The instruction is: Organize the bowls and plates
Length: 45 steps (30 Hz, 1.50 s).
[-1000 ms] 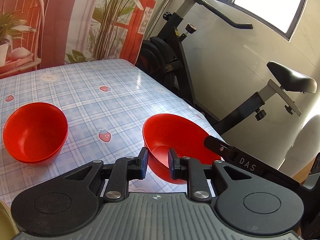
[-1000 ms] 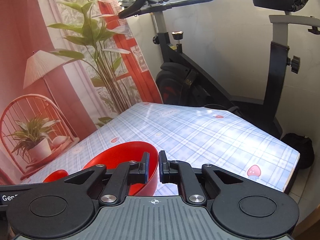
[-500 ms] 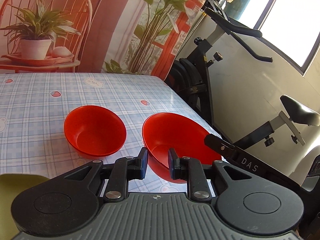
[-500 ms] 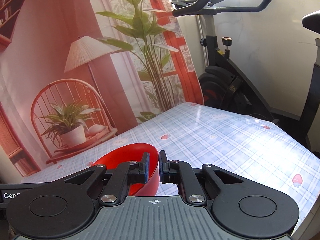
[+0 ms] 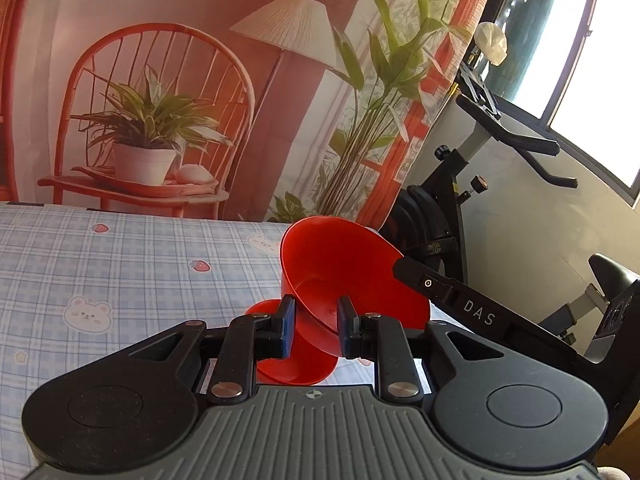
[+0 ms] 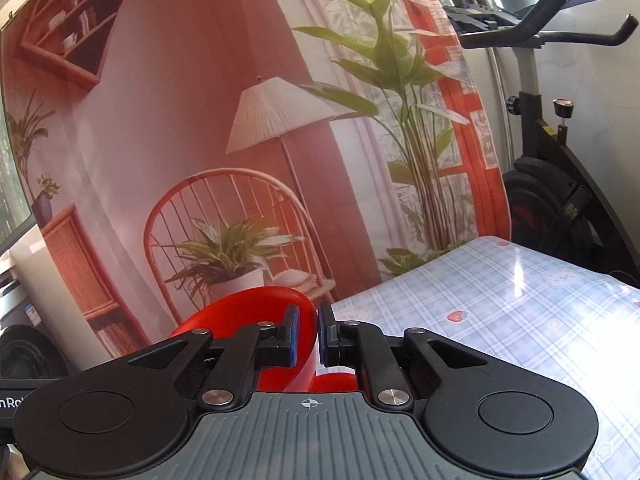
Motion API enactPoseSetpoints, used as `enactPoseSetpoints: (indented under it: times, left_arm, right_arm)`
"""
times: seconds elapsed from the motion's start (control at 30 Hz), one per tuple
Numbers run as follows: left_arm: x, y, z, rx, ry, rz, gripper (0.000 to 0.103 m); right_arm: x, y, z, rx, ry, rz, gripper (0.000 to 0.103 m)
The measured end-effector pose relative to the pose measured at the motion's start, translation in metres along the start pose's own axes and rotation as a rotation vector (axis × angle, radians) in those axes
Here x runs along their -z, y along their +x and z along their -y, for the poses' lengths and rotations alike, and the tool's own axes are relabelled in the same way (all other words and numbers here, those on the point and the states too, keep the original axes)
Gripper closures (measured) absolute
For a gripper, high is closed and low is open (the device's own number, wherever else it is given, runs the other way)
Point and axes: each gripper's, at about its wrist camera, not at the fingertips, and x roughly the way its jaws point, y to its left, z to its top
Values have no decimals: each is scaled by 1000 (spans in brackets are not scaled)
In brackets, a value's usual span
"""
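Two red bowls | upper bowl (image 5: 340, 264) rim pinched by right hand-held gripper (image 6: 306, 336) | left hand-held gripper (image 5: 314, 326) parted

left wrist: low, close over blue plaid tablecloth (image 5: 100, 264), facing far printed backdrop (image 5: 180, 80) | right wrist: same facing | shared: backdrop, black exercise bike (image 6: 560, 184)

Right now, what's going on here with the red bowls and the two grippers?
A person is stacking red bowls on the plaid tablecloth. The right gripper is shut on the rim of one red bowl, holding it tilted in the air. The left gripper straddles that bowl's near rim, but its jaws look parted, not clamped. A second red bowl sits directly below the lifted one. The lifted bowl is not yet nested in it.
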Motion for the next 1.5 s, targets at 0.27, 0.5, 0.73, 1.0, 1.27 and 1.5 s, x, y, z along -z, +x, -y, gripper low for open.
enactPoseSetpoints:
  times: [0.27,0.5,0.73,1.0,1.27,1.5]
  left_arm:
    - [-18,20,-9,-58,7,-6,81]
    - [5,69,-16,-78,17,-128,80]
    - [23,109,-25,-96,32,-232,80]
    - [31,119,-30,-120,49,-273,80]
    - [32,123,-28,-134,82,-282,80]
    - [30,123,-31,-140,43,-285,77]
  right_arm:
    - [-8,26,-17,-65,-47,56,93]
    - [16,53,16,-25,40,-12,93]
    - [48,69,43,25,92,-62,93]
    - [75,83,57,36,115,-116,93]
    - [84,89,66,33,140,-132,93]
    - [84,86,63,68,111,-104,90]
